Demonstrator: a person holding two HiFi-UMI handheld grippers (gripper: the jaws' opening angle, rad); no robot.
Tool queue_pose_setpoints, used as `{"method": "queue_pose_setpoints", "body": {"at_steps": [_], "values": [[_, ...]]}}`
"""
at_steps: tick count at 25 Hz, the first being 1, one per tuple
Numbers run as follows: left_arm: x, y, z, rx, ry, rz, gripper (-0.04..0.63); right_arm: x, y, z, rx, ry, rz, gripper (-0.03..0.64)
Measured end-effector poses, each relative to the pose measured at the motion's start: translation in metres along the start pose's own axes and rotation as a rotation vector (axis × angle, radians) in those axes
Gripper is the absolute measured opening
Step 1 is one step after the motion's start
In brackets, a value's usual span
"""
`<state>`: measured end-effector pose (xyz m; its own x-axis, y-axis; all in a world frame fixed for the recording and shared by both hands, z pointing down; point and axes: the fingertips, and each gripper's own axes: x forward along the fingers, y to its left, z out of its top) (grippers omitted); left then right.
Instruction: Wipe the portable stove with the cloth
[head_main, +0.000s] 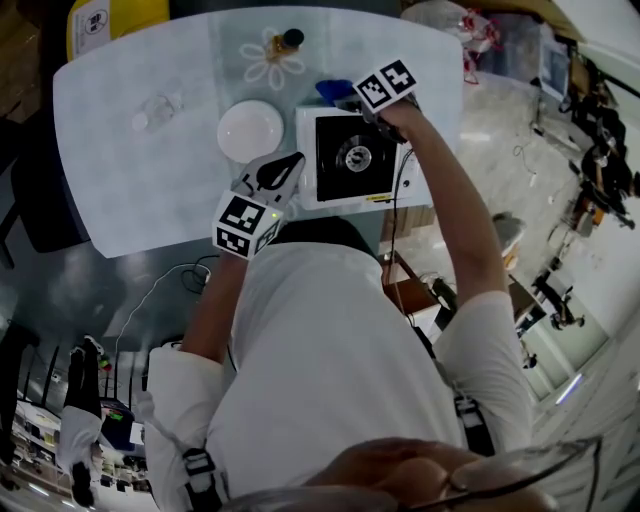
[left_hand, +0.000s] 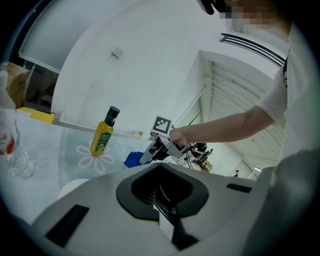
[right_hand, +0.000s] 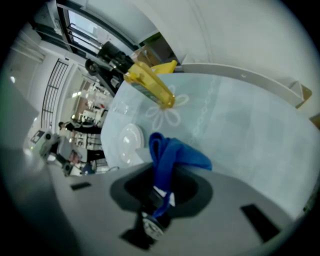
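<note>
The person's white shirt (head_main: 330, 350) fills the near part of the head view, with both arms stretched out over the pale counter (head_main: 130, 190). The left tongs (head_main: 288, 167) are nearest. They hover at the near left corner of the portable stove (head_main: 355, 155), above the counter's near edge, and their marker cube (head_main: 245, 225) is turned toward the person. In the left gripper view their tips lie together in the dark hollow of the body, with nothing between them.

The stove sits right of the counter's middle, a white body with a black top and a round burner at its centre. Just beside it on the left is a white plate (head_main: 250, 130). Farther left, and well apart from it, lies a clear plastic bottle (head_main: 158, 108).

The right arm reaches across the stove's right side to its far edge. There the right tongs (head_main: 350, 97) are clamped on the blue cloth (head_main: 333, 90). The right gripper view shows the cloth pinched between the two tips and bunching up out of them. The cloth hangs at the stove's far left corner. Whether it touches the stove or the counter cannot be made out.

Beyond it, near the far edge of the counter, a yellow bottle (head_main: 291, 40) with a dark cap stands on a flower-shaped mat (head_main: 270, 60).
</note>
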<state>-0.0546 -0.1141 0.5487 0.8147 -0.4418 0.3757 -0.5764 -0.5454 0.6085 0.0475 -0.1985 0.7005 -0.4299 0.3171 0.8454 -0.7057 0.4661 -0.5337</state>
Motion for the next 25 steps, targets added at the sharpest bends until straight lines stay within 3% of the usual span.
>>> {"method": "queue_pose_setpoints", "body": {"at_steps": [18, 25], "values": [[-0.028, 0.010, -0.003, 0.009, 0.006, 0.014, 0.032, 0.023, 0.078, 0.040, -0.086, -0.058, 0.053, 0.100], [-0.038, 0.016, -0.018, 0.013, 0.039, 0.025, 0.032, 0.007, 0.103, 0.058, -0.169, -0.204, -0.014, 0.100]]}}
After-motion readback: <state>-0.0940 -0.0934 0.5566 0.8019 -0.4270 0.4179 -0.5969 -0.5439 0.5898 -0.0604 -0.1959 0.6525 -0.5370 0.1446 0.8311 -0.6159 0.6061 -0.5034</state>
